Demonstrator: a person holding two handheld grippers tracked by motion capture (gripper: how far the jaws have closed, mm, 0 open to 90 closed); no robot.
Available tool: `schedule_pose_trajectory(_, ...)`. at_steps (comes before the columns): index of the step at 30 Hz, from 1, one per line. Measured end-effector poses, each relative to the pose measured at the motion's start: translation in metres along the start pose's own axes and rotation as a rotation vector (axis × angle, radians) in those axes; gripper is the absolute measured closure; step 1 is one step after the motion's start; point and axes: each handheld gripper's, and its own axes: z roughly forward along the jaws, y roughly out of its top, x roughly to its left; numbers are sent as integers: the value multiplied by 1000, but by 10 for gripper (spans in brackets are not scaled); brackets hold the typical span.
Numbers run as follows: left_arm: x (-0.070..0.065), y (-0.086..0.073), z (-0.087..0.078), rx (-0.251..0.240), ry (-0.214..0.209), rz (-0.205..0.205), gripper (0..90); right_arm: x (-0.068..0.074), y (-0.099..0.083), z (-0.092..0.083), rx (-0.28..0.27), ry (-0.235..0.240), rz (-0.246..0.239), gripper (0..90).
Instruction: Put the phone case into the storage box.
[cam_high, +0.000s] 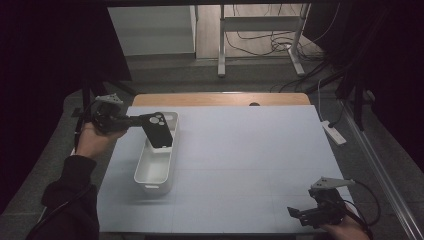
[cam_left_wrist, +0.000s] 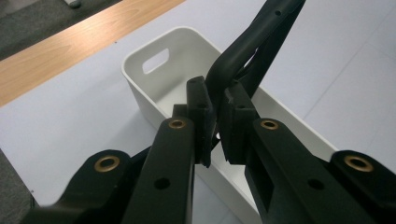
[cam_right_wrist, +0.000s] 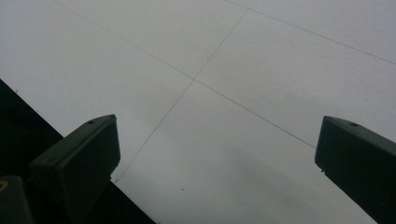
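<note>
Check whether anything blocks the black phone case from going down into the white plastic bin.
Nothing visible does. The left gripper holds the black phone case by its edge, over the open white plastic bin, whose visible floor looks bare.

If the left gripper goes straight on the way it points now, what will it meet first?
Probably the white bin. The left gripper, shut on the black phone case, points over the bin's open top, so the case would likely reach the bin's inside first; depth is unclear.

Black phone case (cam_high: 157, 130) — white bin (cam_high: 155, 170).
</note>
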Motion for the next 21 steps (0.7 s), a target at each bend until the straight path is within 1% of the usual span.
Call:
schedule_pose_trajectory(3, 6, 5, 6, 7, 4, 2, 834, 0, 0, 0, 2, 0, 1, 4)
schedule_pose_trajectory(6, 12, 8, 13, 12, 3, -11, 834, 0, 0, 0, 2, 0, 1, 4)
schedule_pose_trajectory(11, 22, 12, 27, 14, 18, -15, 834, 0, 0, 0, 4, 3, 1, 4)
schedule_pose_trajectory(18, 31, 17, 38, 25, 26, -16, 833, -1, 0, 0, 2, 3, 2, 4)
schedule_pose_trajectory(21, 35, 19, 42, 15, 32, -18, 833, -1, -1, 0, 2, 6, 8, 4)
